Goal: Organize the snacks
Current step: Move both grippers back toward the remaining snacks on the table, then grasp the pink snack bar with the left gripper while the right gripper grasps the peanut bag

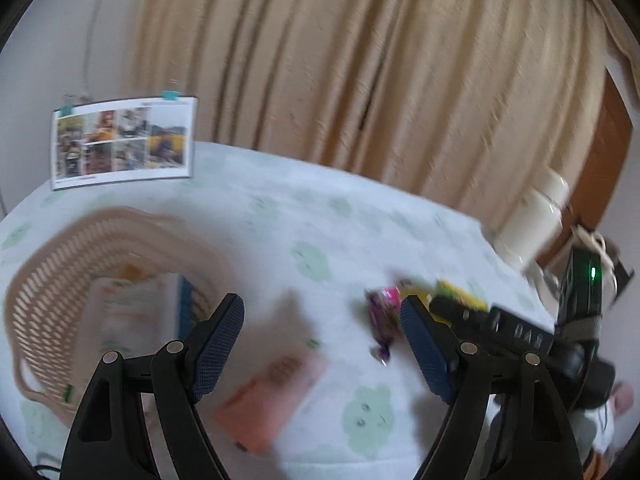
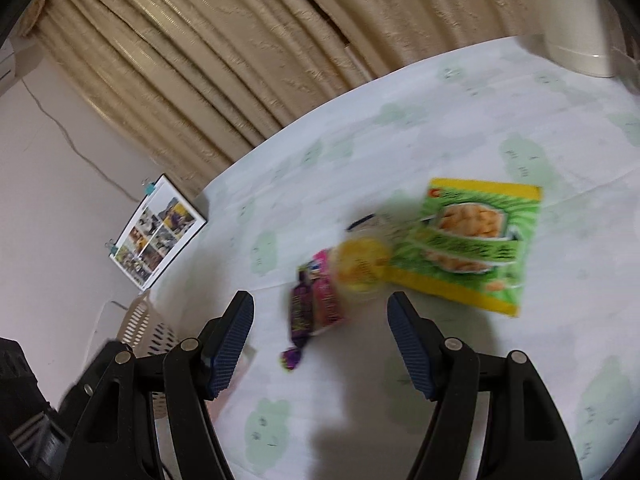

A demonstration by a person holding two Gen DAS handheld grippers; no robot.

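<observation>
Both claws are wide open and hold nothing. The left claw (image 1: pixel 322 344) hangs above the bench (image 1: pixel 280 216), beside the woven basket (image 1: pixel 52 276), which already has a white packet inside. An orange packet (image 1: pixel 268 396) lies flat on the cloth just under it.

The right claw (image 2: pixel 320 340) points at a small heap of snacks in the middle of the bench: a purple wrapped candy (image 2: pixel 300 308) with a twisted end, touching a pink packet (image 2: pixel 330 300), a round yellow item (image 2: pixel 362 266) and, beside it, a flat green snack bag (image 2: pixel 472 244).

The picture is blurred, so the yellow item is perhaps a small cup; I cannot tell. All these things look light. The wrappers are thin, soft and probably slippery, so they can slide out of the pads. The candy is best taken across its thick middle, not by the twisted tail. The green bag probably holds brittle chips and needs a gentle pinch at its edge.
</observation>
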